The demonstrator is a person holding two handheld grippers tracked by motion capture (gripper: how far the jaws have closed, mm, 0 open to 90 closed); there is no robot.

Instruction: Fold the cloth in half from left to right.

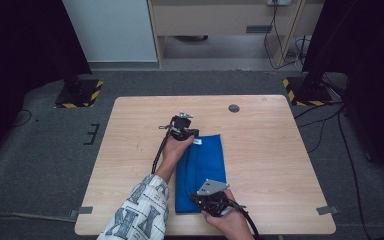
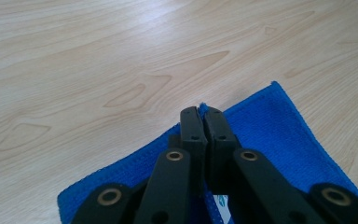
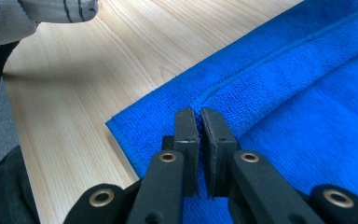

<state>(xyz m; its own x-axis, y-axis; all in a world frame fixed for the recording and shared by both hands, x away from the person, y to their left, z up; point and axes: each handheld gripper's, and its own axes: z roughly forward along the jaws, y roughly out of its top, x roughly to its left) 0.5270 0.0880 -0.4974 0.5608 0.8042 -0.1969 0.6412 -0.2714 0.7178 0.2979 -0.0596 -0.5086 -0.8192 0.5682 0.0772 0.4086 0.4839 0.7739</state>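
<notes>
A blue cloth [image 1: 205, 160] lies folded in a long strip on the wooden table [image 1: 265, 150], running from the middle toward the front edge. At the strip's far left corner my left gripper [image 1: 192, 134] is shut, and a bit of the blue cloth [image 2: 270, 121] peeks out between its tips [image 2: 203, 111]. My right gripper [image 1: 196, 196] sits at the strip's near end, close to the front edge. Its jaws [image 3: 198, 114] are closed on the hem of the top layer of the cloth [image 3: 279, 79], which lies over a lower layer.
A small round grommet [image 1: 234, 108] sits in the table's far middle. Grey tape marks [image 1: 81, 210] [image 1: 327, 210] flank the front corners. Two stand bases with yellow-black stripes [image 1: 79, 94] [image 1: 305, 91] stand on the floor beyond. A patterned sleeve [image 1: 140, 212] crosses the front left.
</notes>
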